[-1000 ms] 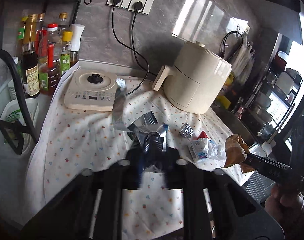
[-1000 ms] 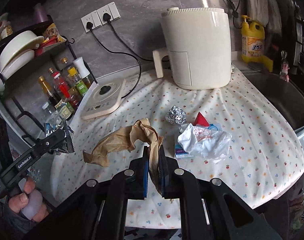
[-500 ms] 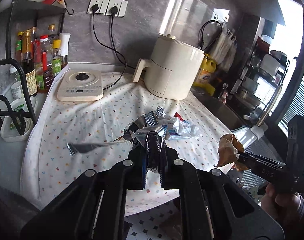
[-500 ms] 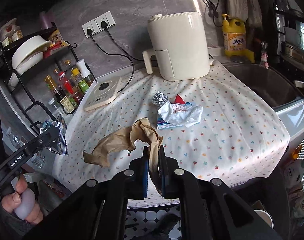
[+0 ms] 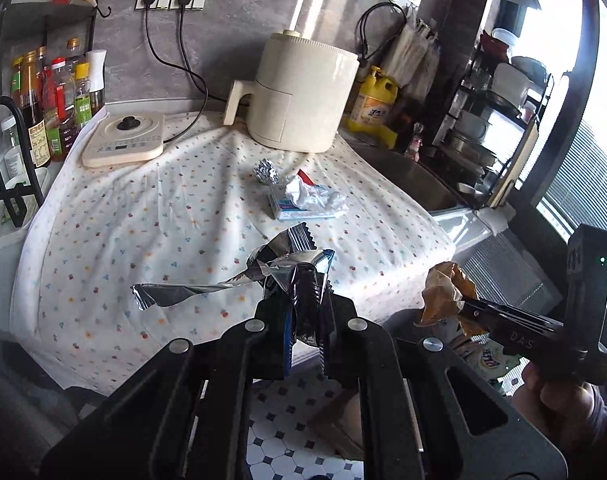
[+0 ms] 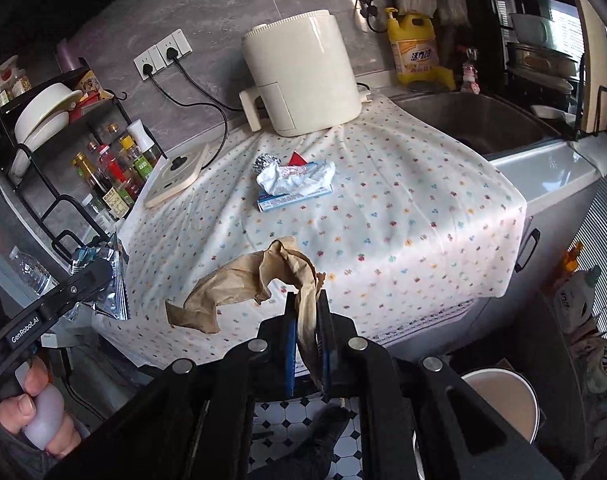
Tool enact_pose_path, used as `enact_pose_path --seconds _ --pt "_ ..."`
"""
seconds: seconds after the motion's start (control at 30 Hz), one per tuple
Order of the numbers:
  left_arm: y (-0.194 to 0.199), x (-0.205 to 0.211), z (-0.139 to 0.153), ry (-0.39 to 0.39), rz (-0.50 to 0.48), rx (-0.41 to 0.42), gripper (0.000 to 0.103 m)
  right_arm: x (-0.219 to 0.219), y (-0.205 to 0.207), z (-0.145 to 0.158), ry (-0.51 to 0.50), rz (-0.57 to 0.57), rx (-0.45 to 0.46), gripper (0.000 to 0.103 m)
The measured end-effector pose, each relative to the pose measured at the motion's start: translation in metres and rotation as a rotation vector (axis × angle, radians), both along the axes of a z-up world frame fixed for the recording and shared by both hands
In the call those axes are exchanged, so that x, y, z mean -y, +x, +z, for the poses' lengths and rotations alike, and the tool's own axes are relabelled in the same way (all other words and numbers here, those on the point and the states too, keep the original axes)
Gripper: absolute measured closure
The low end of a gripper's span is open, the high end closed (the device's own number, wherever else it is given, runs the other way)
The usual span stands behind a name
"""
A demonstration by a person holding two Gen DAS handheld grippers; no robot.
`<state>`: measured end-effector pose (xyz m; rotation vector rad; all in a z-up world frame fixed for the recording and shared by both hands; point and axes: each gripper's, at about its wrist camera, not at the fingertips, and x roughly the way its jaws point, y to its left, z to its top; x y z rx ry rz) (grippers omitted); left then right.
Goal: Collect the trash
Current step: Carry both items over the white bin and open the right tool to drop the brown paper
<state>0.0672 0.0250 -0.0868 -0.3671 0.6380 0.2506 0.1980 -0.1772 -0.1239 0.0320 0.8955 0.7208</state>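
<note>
My left gripper [image 5: 305, 312] is shut on a silver foil snack wrapper [image 5: 207, 290], held in the air off the counter's front edge; it also shows in the right wrist view [image 6: 107, 280]. My right gripper [image 6: 306, 320] is shut on a crumpled brown paper bag [image 6: 243, 284], also held off the counter; it shows in the left wrist view [image 5: 443, 294]. On the flowered cloth [image 6: 383, 216] lie a foil ball [image 6: 263, 161], a red scrap [image 6: 297, 158], and a crumpled white wrapper [image 6: 295, 174] on a blue-white box [image 6: 291, 198].
A cream air fryer [image 6: 303, 76] and an induction plate [image 6: 175, 178] stand at the back of the counter. A bottle rack [image 6: 103, 168] is left, a sink [image 6: 475, 120] right. A white bin [image 6: 499, 400] stands on the tiled floor [image 6: 279, 416] below right.
Both grippers have pulled back and away from the counter with their trash. The counter looks smaller, and the floor and bin have come into view.
</note>
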Motion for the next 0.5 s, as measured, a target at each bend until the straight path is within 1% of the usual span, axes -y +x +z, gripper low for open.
enact_pose_path --seconds 0.2,0.5 --pt "-0.001 0.033 -0.015 -0.006 -0.037 -0.046 0.092 0.040 -0.005 -0.026 -0.027 -0.051 -0.046 0.093" --pt "0.011 0.081 -0.034 -0.020 -0.129 -0.092 0.092 0.111 -0.007 -0.067 -0.074 -0.180 -0.121 0.091"
